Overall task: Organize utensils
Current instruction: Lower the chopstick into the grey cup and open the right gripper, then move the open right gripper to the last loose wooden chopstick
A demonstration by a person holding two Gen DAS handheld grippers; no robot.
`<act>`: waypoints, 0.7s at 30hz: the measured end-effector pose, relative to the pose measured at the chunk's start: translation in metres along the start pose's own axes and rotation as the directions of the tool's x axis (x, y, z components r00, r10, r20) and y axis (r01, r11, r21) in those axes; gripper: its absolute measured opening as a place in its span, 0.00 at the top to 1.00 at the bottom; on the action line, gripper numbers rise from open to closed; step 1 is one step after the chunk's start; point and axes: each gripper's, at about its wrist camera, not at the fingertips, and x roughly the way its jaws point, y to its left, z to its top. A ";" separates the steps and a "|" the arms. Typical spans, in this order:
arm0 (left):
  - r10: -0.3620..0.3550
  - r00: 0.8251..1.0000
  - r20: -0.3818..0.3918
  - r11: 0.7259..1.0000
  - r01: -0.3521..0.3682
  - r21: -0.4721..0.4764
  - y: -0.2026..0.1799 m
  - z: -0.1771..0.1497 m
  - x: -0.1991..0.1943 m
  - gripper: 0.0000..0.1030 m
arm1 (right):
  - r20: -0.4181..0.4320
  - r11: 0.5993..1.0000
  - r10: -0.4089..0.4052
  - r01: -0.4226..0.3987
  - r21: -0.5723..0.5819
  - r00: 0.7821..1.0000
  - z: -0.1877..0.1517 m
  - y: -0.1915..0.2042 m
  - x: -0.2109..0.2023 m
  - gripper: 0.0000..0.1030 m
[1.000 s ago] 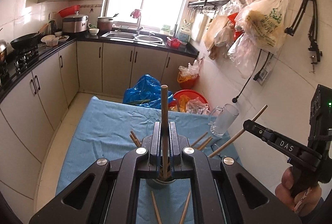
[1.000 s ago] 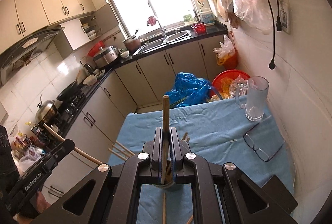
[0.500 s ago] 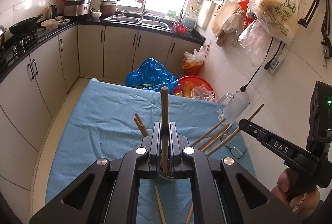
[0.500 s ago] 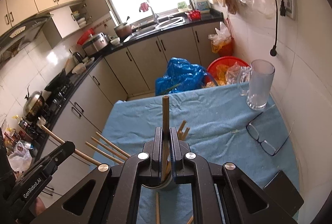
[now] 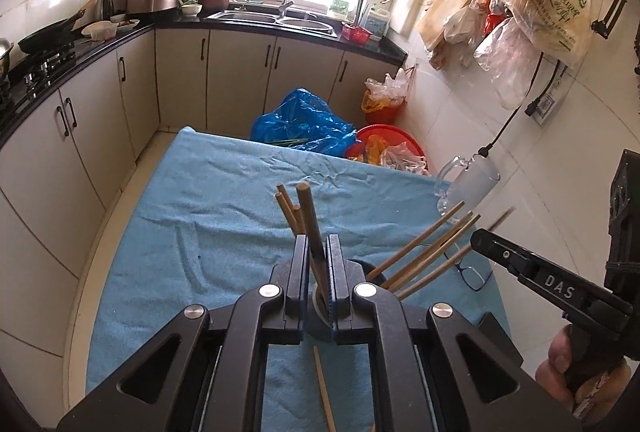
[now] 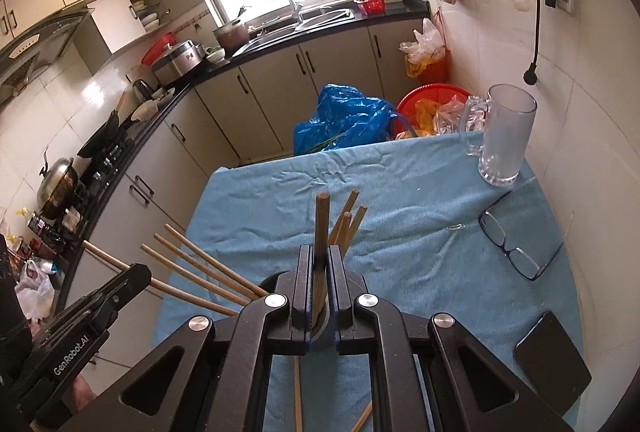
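Your left gripper (image 5: pixel 318 256) has one dark chopstick (image 5: pixel 310 220) standing between its jaws, and those jaws are opening: the stick leans to the left with a gap showing on either side, its lower end down in the round holder (image 5: pixel 320 306) directly below the fingertips. Your right gripper (image 6: pixel 320 264) likewise has one dark chopstick (image 6: pixel 321 228) upright between jaws that are opening, its foot in that holder (image 6: pixel 322 322); whether the pads still touch it cannot be told.

Around those two, the holder carries three light chopsticks bunched together (image 6: pixel 350 220) just beyond the right gripper, and four more fanned out sideways (image 6: pixel 200 272) toward your left hand's tool.

Two loose chopsticks lie flat on the blue cloth (image 6: pixel 400 232) under the right gripper: one long (image 6: pixel 297 392), one partly hidden (image 6: pixel 364 418).

Farther out on the cloth sit one pair of glasses (image 6: pixel 510 246), one black phone (image 6: pixel 554 354) and one clear glass mug (image 6: pixel 506 139) by the wall.
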 end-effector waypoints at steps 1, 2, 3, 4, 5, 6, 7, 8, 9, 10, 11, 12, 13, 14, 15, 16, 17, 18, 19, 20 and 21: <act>0.002 1.000 0.002 1.000 -0.002 -0.003 0.001 0.000 -0.001 0.85 | 0.000 1.000 0.003 -0.003 0.004 1.000 0.000 -0.001 -0.001 0.79; 0.006 1.000 0.007 1.000 -0.006 -0.007 0.002 0.000 -0.002 0.81 | 0.004 1.000 0.005 -0.005 0.007 1.000 0.001 -0.002 -0.003 0.75; 0.010 1.000 0.019 1.000 -0.009 -0.013 0.003 0.000 -0.005 0.74 | 0.012 1.000 0.010 -0.010 0.011 1.000 0.001 -0.003 -0.006 0.70; 0.011 1.000 0.028 1.000 -0.010 -0.017 0.004 0.000 -0.008 0.70 | 0.018 1.000 0.012 -0.012 0.012 1.000 0.001 -0.003 -0.009 0.70; 0.012 0.999 0.034 1.000 -0.012 -0.020 0.004 -0.001 -0.010 0.70 | 0.023 1.000 0.012 -0.012 0.012 1.000 0.001 -0.004 -0.013 0.70; 0.015 0.999 0.037 1.000 -0.014 -0.023 0.005 -0.001 -0.013 0.70 | 0.028 1.000 0.014 -0.014 0.016 1.000 0.001 -0.005 -0.018 0.70; 0.016 0.999 0.042 1.000 -0.015 -0.027 0.005 -0.001 -0.017 0.69 | 0.031 1.000 0.016 -0.016 0.021 0.999 0.001 -0.006 -0.022 0.69; 0.016 0.999 0.050 0.999 -0.015 -0.029 0.006 -0.003 -0.021 0.67 | 0.035 0.999 0.018 -0.019 0.026 0.999 0.001 -0.008 -0.026 0.69; 0.022 0.998 0.060 0.999 -0.021 -0.030 0.007 -0.004 -0.026 0.61 | 0.040 0.999 0.019 -0.021 0.034 0.999 -0.001 -0.012 -0.033 0.66; 0.039 0.996 0.075 0.999 -0.036 -0.033 0.008 -0.008 -0.032 0.53 | 0.044 0.999 0.019 -0.020 0.041 0.999 -0.003 -0.015 -0.038 0.61; 0.048 0.995 0.083 0.998 -0.045 -0.038 0.009 -0.012 -0.036 0.50 | 0.046 0.999 0.017 -0.019 0.049 0.999 -0.007 -0.019 -0.042 0.59; 0.060 0.994 0.091 0.997 -0.056 -0.048 0.012 -0.017 -0.040 0.45 | 0.045 0.998 0.016 -0.018 0.055 0.999 -0.009 -0.022 -0.044 0.58; 0.072 0.993 0.091 0.996 -0.067 -0.056 0.014 -0.025 -0.044 0.43 | 0.036 0.998 0.013 -0.015 0.065 0.999 -0.015 -0.027 -0.046 0.57; 0.086 0.993 0.083 0.995 -0.081 -0.059 0.016 -0.033 -0.045 0.43 | 0.020 0.997 0.001 -0.003 0.075 1.000 -0.023 -0.032 -0.047 0.57; 0.098 0.992 0.074 0.994 -0.094 -0.058 0.018 -0.041 -0.045 0.43 | 0.005 0.997 -0.010 0.009 0.079 1.000 -0.030 -0.036 -0.046 0.57; 0.115 0.992 0.056 0.992 -0.112 -0.051 0.019 -0.052 -0.044 0.42 | -0.009 0.996 -0.017 0.018 0.082 1.000 -0.037 -0.040 -0.045 0.56; 0.126 0.991 0.037 0.991 -0.125 -0.043 0.019 -0.061 -0.041 0.42 | -0.031 0.996 -0.025 0.028 0.086 0.999 -0.047 -0.044 -0.042 0.55; 0.141 0.990 0.007 0.989 -0.141 -0.034 0.020 -0.075 -0.037 0.42 | -0.065 0.995 -0.036 0.042 0.092 0.997 -0.060 -0.049 -0.038 0.55; 0.155 0.988 -0.013 0.987 -0.155 -0.027 0.020 -0.084 -0.034 0.42 | -0.085 0.994 -0.041 0.050 0.097 0.996 -0.071 -0.054 -0.036 0.55; 0.174 0.984 -0.040 0.985 -0.175 -0.013 0.020 -0.097 -0.029 0.42 | -0.108 0.993 -0.047 0.058 0.101 0.993 -0.082 -0.058 -0.033 0.55; 0.186 0.981 -0.061 0.982 -0.187 -0.001 0.020 -0.108 -0.026 0.42 | -0.131 0.993 -0.051 0.065 0.103 0.990 -0.093 -0.061 -0.030 0.55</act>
